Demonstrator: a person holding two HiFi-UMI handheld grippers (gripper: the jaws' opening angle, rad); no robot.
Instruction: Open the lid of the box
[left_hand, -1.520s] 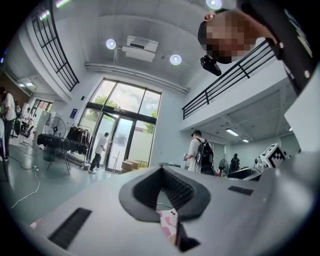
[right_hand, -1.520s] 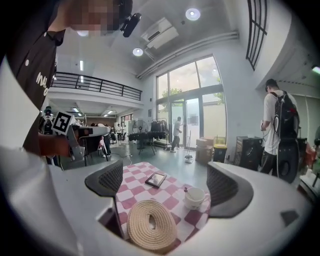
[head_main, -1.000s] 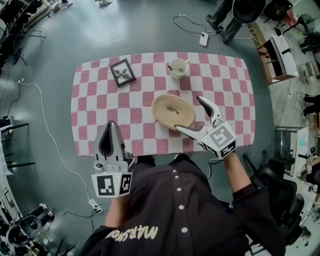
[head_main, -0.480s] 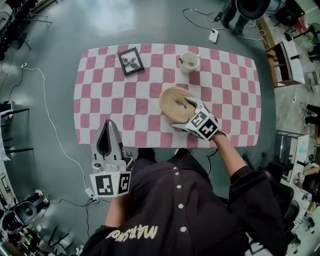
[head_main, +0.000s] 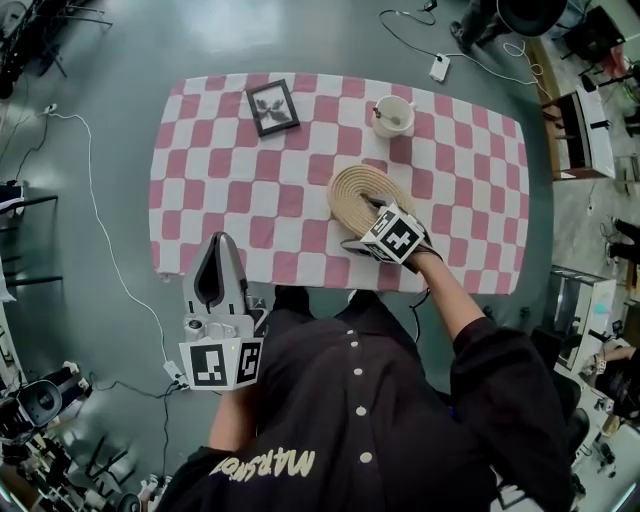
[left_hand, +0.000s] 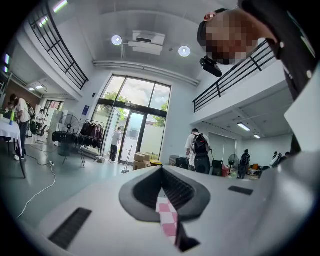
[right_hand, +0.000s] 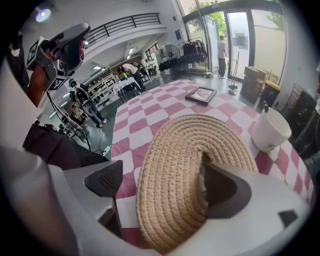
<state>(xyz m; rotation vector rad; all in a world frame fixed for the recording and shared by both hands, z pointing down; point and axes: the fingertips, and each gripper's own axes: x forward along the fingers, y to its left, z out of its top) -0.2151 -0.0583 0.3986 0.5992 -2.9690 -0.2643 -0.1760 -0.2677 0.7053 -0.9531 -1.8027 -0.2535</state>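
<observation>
The table (head_main: 200, 190), under its pink-and-white checked cloth, fills the middle of my head view. On its near half, right of centre, sits the box. All I see of it is the round woven lid (head_main: 350, 188), which is on, so the box body and whatever it holds are hidden from me.

My right hand-held gripper (head_main: 368, 222) lies over the lid's near edge. In the right gripper view its jaws stand apart. One is outside the rim, with a strip of cloth showing between its pad and the rope. The other is set down in the hollow at the lid's centre. It straddles the lid but does not clamp it. My left hand-held gripper (head_main: 220, 255) hangs off the table's near edge, its jaws pressed together on nothing.

The risks as I judge them:
- The rope is rounded and soft, so a shallow bite could let the lid slide out as I lift.
- Nothing steadies the box, so it may rise with the lid, or skid and bunch the cloth.
- A careless swing far and to the right would head toward the cup.

The picture frame (head_main: 273, 107) lies at the far left, well apart. The white cup (head_main: 394, 116) stands beyond the lid with a thin handle leaning on its rim. I cannot tell whether it holds liquid.
</observation>
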